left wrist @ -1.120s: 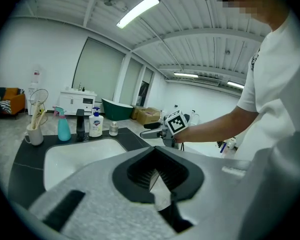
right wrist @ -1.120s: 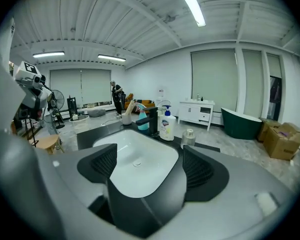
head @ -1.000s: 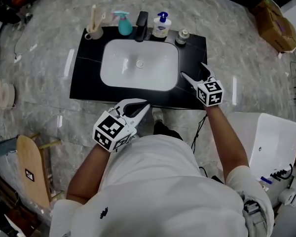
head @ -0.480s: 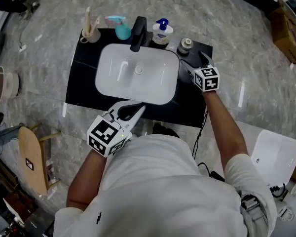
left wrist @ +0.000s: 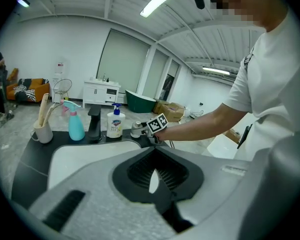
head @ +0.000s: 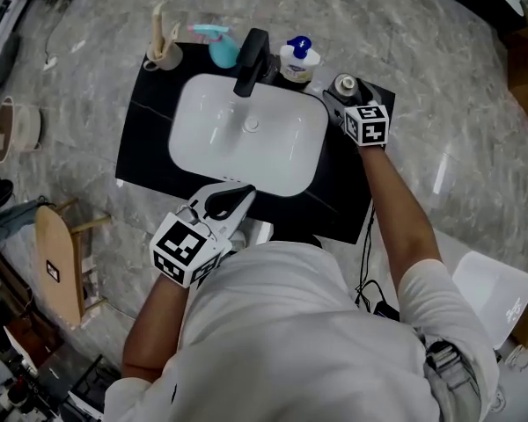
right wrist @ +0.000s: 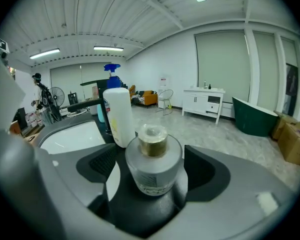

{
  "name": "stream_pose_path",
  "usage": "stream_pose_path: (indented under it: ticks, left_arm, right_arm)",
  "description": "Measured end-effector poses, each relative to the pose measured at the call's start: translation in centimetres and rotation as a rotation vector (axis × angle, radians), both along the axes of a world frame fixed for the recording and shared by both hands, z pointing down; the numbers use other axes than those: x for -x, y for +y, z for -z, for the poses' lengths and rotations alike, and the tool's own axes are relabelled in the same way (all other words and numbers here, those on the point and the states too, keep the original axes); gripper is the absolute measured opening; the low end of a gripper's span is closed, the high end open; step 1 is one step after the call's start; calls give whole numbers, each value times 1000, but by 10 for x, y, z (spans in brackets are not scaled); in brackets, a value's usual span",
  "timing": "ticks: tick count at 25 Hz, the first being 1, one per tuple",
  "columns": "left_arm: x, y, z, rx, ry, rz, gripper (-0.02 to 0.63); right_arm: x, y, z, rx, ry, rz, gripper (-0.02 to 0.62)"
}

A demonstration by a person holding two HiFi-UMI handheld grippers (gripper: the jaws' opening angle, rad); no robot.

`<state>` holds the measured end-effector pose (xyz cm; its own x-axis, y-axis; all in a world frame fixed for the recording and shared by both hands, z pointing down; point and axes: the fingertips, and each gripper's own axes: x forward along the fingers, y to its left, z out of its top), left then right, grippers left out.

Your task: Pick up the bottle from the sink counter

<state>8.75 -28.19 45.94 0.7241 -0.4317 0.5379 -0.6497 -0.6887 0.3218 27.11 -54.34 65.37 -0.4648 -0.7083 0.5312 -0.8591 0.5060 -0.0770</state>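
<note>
- The right gripper (head: 341, 97) has reached the bottle (right wrist: 152, 159), a small round one with a gold cap. It stands on the back right corner of the sink counter (head: 150, 130), just beside the soap pump (head: 298, 60).
- Its 2 jaws are spread, 1 on each side of the bottle. They seem not yet pressed on the glass, though the right-hand gap is hard to judge.
- The left gripper (head: 245, 193) is closed on nothing, at the counter's front edge.
- Left to do: squeeze and lift.
</note>
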Motion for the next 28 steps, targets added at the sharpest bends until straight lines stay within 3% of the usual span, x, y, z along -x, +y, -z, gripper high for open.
stream_pose_path:
  ticks: [11,15,28]
  left_arm:
    - [5,-9,-17,58,-8,64,6]
    - [8,-10,-19,62,-5,78,6]
    - [25,-1,-18,51,5,100,6]
  right_arm:
    - [8,-29,-25,0,1,18,436]
    - [13,-29,-26,-13,31,41,366]
    - [11,-26,-25,-2,48,32,357]
